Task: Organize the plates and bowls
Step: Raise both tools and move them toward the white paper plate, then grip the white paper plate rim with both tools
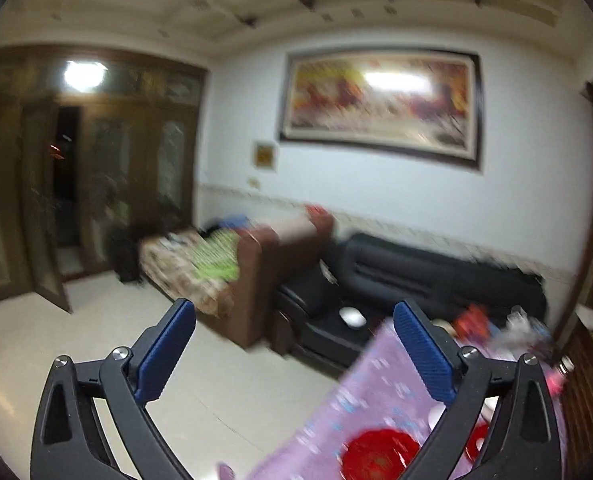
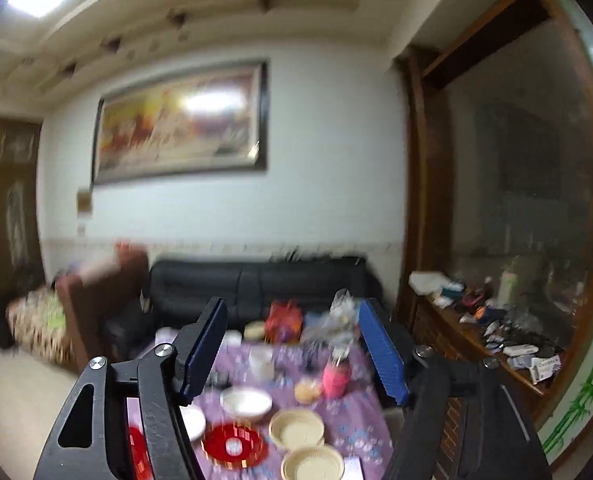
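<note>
Tableware for the task sits on the desk [image 2: 356, 432], which is covered by a purple patterned cloth. In the right wrist view: a white bowl [image 2: 246, 402], a red plate [image 2: 234, 446] with a gold rim just in front of it, and two cream basket-style dishes [image 2: 296, 428] [image 2: 312, 466] to the right, the nearer one partly cut off by the frame edge. A white plate [image 2: 192, 422] and a second red plate [image 2: 138, 454] are partly hidden behind the left finger of the right tool [image 2: 292, 348].

Tool state: the right tool stands wide open, holding nothing, raised above and short of the dishes. The left tool [image 1: 294, 354] is likewise wide open and empty, aimed mostly at the floor and sofas, with one red plate [image 1: 380, 454] visible low in its view.

Handling judgement: the white bowl looks like glazed ceramic, so probably heavier, slippery and breakable; its upright rim is the sensible place to pinch. The red plates appear thin and glossy (possibly plastic, cannot confirm), likely light but lying flat, so only the edge offers a hold. The cream dishes look light, stiff and textured, which should grip well at the rim wall.

Other items at the far end: a pink bottle [image 2: 336, 376], a clear bag and red packaging.

Writing and labels: none legible; motion blur affects both views.
</note>
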Tool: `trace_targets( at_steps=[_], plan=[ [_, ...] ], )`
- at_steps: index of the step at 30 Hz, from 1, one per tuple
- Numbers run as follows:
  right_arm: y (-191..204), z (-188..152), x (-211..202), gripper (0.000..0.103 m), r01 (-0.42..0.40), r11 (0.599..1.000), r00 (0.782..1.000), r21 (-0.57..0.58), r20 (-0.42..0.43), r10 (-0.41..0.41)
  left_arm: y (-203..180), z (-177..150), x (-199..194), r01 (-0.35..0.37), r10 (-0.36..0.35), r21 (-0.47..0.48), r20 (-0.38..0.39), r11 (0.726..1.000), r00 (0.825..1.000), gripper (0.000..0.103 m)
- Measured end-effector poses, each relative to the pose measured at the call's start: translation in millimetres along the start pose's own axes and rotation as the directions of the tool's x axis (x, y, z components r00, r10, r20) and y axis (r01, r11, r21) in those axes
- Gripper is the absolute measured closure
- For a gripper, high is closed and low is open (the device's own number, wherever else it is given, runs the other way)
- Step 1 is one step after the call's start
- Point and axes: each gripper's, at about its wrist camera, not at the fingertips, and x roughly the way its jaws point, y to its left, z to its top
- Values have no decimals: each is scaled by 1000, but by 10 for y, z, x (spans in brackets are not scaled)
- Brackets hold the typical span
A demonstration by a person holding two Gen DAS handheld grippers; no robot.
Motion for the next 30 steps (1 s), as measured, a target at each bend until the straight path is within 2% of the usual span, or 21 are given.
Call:
trace_targets(
  at_steps=[3,4,5,6,8,11,12,14,15,16,17,18,19,20,21,25,26,27,28,29,30],
  plan=[
    [251,-501,600,30,-84,995,986,-45,-145,76,-208,-436,410,97,-95,11,-116,995,989,3],
    [348,-707,848,30,-120,992,973,-42,-202,110,-305,-551,544,130,-126,14,-152,991,980,3],
    [387,-839,1006,30,-142,989,962,-33,-239,130,-416,-724,717,178,-172,10,-202,984,964,3],
    [482,-1055,1259,30,-179,984,939,-15,-300,166,-500,-846,823,211,-205,3,-235,977,950,3],
    [604,-1405,1653,30,-229,973,898,23,-381,220,-732,-1130,1111,290,-280,-16,-318,957,906,3],
    [771,-1879,2325,30,-282,950,812,136,-493,312,-1116,-1495,1557,370,-354,-51,-436,928,828,3],
    [832,-2065,2573,30,-295,937,774,189,-528,350,-1200,-1560,1664,380,-363,-60,-458,923,811,4],
    [945,-2383,3001,34,-296,922,724,248,-572,386,-1533,-1783,1990,412,-392,-85,-525,907,756,4],
    [994,-2490,3151,39,-295,918,707,267,-585,397,-1677,-1884,2096,424,-400,-90,-549,901,734,6],
    [1073,-2649,3356,43,-297,909,678,293,-605,417,-1822,-1991,2231,437,-407,-93,-577,894,709,10],
    [1135,-2764,3519,45,-297,903,657,310,-620,429,-1997,-2109,2402,445,-407,-97,-609,890,681,21],
    [1203,-2867,3649,48,-296,900,642,320,-631,436,-2099,-2198,2540,448,-405,-100,-630,888,662,30],
    [1276,-2979,3818,51,-294,898,624,327,-645,440,-2275,-2336,2735,453,-401,-105,-666,886,630,34],
    [1343,-3036,3937,52,-292,897,614,331,-655,442,-2383,-2437,2852,451,-395,-109,-685,886,612,42],
    [1396,-3073,4047,52,-292,897,606,332,-661,442,-2480,-2496,2971,443,-386,-111,-701,890,600,45],
    [1617,-3169,4403,53,-300,900,597,316,-674,436,-2759,-2901,3533,383,-332,-122,-768,916,547,45],
    [1684,-3183,4483,53,-305,903,592,302,-683,428,-2815,-3041,3703,362,-323,-139,-793,922,517,46],
    [1724,-3211,4539,53,-306,907,590,288,-690,418,-2833,-3100,3783,357,-326,-152,-803,922,498,46],
    [1765,-3238,4600,53,-309,911,588,273,-698,409,-2875,-3181,3885,357,-329,-164,-818,920,472,46],
    [1811,-3272,4665,53,-313,914,584,258,-706,400,-2938,-3265,3970,360,-322,-160,-831,919,453,46],
    [1854,-3312,4722,53,-317,918,580,240,-716,387,-3003,-3328,4027,364,-308,-144,-839,920,448,46]
  ],
)
